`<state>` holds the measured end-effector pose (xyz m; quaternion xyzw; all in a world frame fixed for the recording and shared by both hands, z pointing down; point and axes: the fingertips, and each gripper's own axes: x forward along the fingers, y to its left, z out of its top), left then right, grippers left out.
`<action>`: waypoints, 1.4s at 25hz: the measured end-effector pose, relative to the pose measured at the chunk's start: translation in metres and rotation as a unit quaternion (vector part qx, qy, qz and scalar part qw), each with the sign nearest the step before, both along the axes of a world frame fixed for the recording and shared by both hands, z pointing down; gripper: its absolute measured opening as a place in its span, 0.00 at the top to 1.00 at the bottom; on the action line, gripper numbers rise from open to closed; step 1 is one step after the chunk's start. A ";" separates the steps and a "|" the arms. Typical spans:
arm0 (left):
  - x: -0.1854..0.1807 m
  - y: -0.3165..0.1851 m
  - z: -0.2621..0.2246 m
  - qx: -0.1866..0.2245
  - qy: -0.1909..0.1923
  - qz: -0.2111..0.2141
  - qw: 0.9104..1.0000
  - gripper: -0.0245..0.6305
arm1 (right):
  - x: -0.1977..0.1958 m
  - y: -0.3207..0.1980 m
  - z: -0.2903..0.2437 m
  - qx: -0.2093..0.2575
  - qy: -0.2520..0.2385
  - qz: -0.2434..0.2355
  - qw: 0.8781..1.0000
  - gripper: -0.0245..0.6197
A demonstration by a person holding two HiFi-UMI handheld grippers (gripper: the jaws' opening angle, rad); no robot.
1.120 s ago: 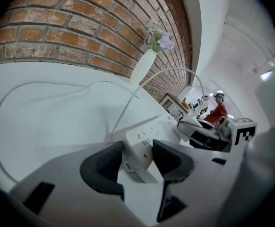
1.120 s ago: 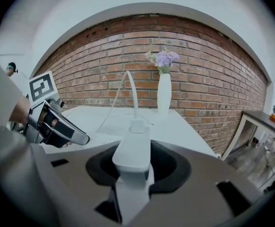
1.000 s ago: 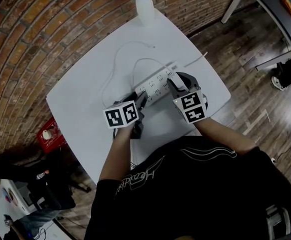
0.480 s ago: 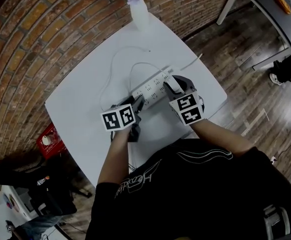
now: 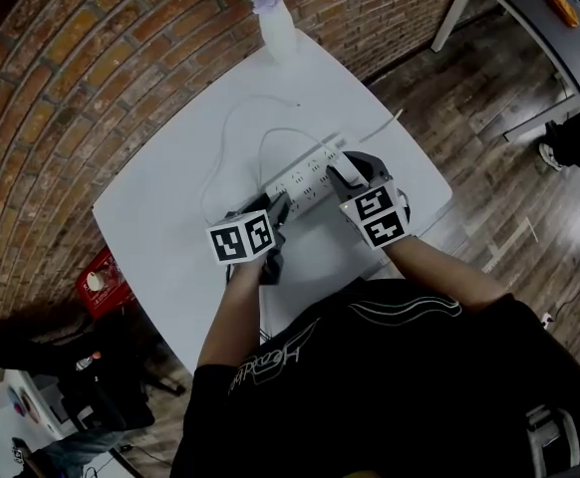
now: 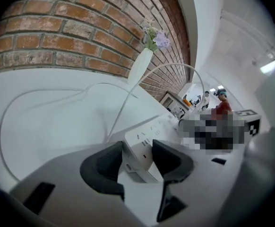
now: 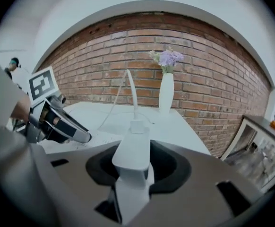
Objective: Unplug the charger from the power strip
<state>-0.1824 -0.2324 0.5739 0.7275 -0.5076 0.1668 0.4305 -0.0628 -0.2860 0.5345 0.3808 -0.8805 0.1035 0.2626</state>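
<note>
While left hand-held gripper [image 6: 137,149] clamps power strip [image 6: 152,131] end, right hand-held gripper [image 7: 138,167] clamps charger [image 7: 133,149] between jaws.

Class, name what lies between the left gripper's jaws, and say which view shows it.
The near end of the white power strip sits clamped between the left gripper's jaws; the left gripper view shows it.

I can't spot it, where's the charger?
In the right gripper view, the charger sits between the right gripper's jaws; in the head view that is at the strip's right end.
</note>
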 end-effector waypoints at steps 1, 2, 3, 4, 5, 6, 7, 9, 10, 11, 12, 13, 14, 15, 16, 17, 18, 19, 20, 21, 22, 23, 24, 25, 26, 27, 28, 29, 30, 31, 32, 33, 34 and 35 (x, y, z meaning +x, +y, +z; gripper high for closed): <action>0.000 0.000 0.000 0.001 -0.006 0.003 1.000 0.66 | -0.001 0.001 0.000 0.008 0.012 -0.002 1.000 0.77; 0.000 -0.001 -0.001 0.002 -0.009 0.005 1.000 0.66 | -0.001 0.001 0.001 0.007 0.014 -0.004 1.000 0.77; 0.000 -0.001 -0.001 0.003 -0.009 0.007 1.000 0.66 | 0.000 0.000 0.002 -0.002 0.006 -0.004 1.000 0.77; -0.001 -0.001 -0.001 0.002 -0.008 0.007 1.000 0.66 | 0.000 -0.001 0.003 -0.018 -0.011 0.000 1.000 0.77; -0.001 -0.001 -0.001 0.002 -0.007 0.007 1.000 0.66 | 0.002 -0.004 0.003 -0.039 -0.034 0.007 0.999 0.77; -0.002 -0.001 -0.001 0.002 -0.006 0.007 1.000 0.66 | 0.004 -0.006 0.004 -0.058 -0.053 0.015 0.997 0.77; -0.002 0.000 -0.001 0.002 -0.006 0.006 1.000 0.66 | 0.005 -0.006 0.003 -0.067 -0.061 0.018 0.996 0.77; -0.001 0.000 -0.001 0.003 -0.008 0.005 1.000 0.66 | 0.004 -0.002 0.001 -0.050 -0.035 0.002 0.998 0.77; 0.000 0.000 -0.001 0.003 -0.010 0.004 1.000 0.66 | 0.002 0.000 0.000 -0.028 -0.010 -0.013 0.999 0.77; 0.000 0.000 -0.001 0.003 -0.012 0.004 1.000 0.66 | 0.000 0.002 -0.001 -0.006 0.013 -0.029 0.999 0.77; 0.000 -0.001 -0.001 0.004 -0.013 0.003 1.000 0.66 | -0.002 0.003 -0.001 0.008 0.028 -0.039 0.999 0.77; -0.001 -0.001 -0.002 0.004 -0.015 0.003 1.000 0.66 | -0.003 0.003 -0.001 0.010 0.032 -0.043 0.999 0.76; -0.001 -0.001 -0.002 0.004 -0.016 0.002 1.000 0.66 | -0.002 0.003 -0.002 0.004 0.028 -0.041 0.999 0.77; -0.001 0.000 -0.002 0.004 -0.016 0.002 1.000 0.66 | -0.001 0.003 -0.002 -0.007 0.018 -0.035 0.999 0.77; 0.000 0.000 -0.001 0.003 -0.016 0.002 1.000 0.66 | 0.001 0.002 -0.003 -0.020 -0.001 -0.025 0.999 0.77; 0.000 0.000 -0.001 0.003 -0.016 0.002 1.000 0.66 | 0.003 0.000 -0.008 -0.030 -0.027 -0.014 0.999 0.77; 0.001 0.000 -0.001 0.002 -0.017 0.002 1.000 0.66 | 0.006 -0.004 -0.016 -0.034 -0.058 -0.003 0.998 0.77; 0.001 0.000 -0.001 0.002 -0.017 0.001 1.000 0.66 | 0.007 -0.009 -0.027 -0.035 -0.089 0.006 0.995 0.77; 0.000 0.000 -0.001 0.002 -0.015 0.000 1.000 0.66 | 0.008 -0.014 -0.038 -0.035 -0.113 0.013 0.993 0.77; 0.000 0.000 -0.001 0.002 -0.011 -0.003 1.000 0.66 | 0.009 -0.019 -0.048 -0.036 -0.126 0.016 0.991 0.77; -0.001 0.000 -0.001 0.001 -0.006 -0.008 1.000 0.66 | 0.010 -0.022 -0.055 -0.033 -0.129 0.016 0.991 0.77; -0.001 0.000 0.000 0.000 -0.001 -0.012 1.000 0.66 | 0.011 -0.024 -0.060 -0.030 -0.127 0.014 0.991 0.77; -0.001 0.000 0.000 0.000 0.002 -0.013 1.000 0.66 | 0.013 -0.025 -0.062 -0.030 -0.126 0.011 0.991 0.77; -0.001 0.001 -0.001 0.001 0.003 -0.011 1.000 0.66 | 0.014 -0.024 -0.062 -0.036 -0.129 0.009 0.991 0.77; -0.001 0.002 -0.002 0.002 0.002 -0.005 1.000 0.66 | 0.016 -0.023 -0.061 -0.046 -0.136 0.008 0.990 0.77; 0.000 0.004 -0.003 0.002 0.002 0.003 1.000 0.66 | 0.016 -0.020 -0.059 -0.059 -0.145 0.005 0.988 0.77; 0.002 0.007 -0.005 0.001 0.003 0.011 1.000 0.66 | 0.017 -0.017 -0.058 -0.069 -0.153 0.001 0.986 0.77; 0.003 0.011 -0.009 0.002 0.005 0.018 1.000 0.66 | 0.017 -0.012 -0.058 -0.076 -0.158 -0.005 0.984 0.77; 0.003 0.015 -0.015 0.006 0.009 0.019 1.000 0.66 | 0.016 -0.007 -0.058 -0.082 -0.162 -0.013 0.983 0.77; 0.002 0.020 -0.023 0.014 0.013 0.014 1.000 0.66 | 0.014 -0.001 -0.060 -0.089 -0.166 -0.022 0.982 0.77; -0.001 0.024 -0.033 0.026 0.019 0.004 0.999 0.66 | 0.011 0.005 -0.062 -0.097 -0.173 -0.032 0.980 0.77; -0.005 0.029 -0.045 0.041 0.028 -0.007 0.999 0.66 | 0.007 0.012 -0.065 -0.107 -0.183 -0.042 0.976 0.77; -0.008 0.033 -0.058 0.056 0.038 -0.016 0.998 0.66 | 0.003 0.019 -0.068 -0.118 -0.195 -0.051 0.972 0.77; -0.010 0.039 -0.072 0.070 0.049 -0.021 0.996 0.67 | 0.000 0.025 -0.073 -0.127 -0.206 -0.060 0.968 0.77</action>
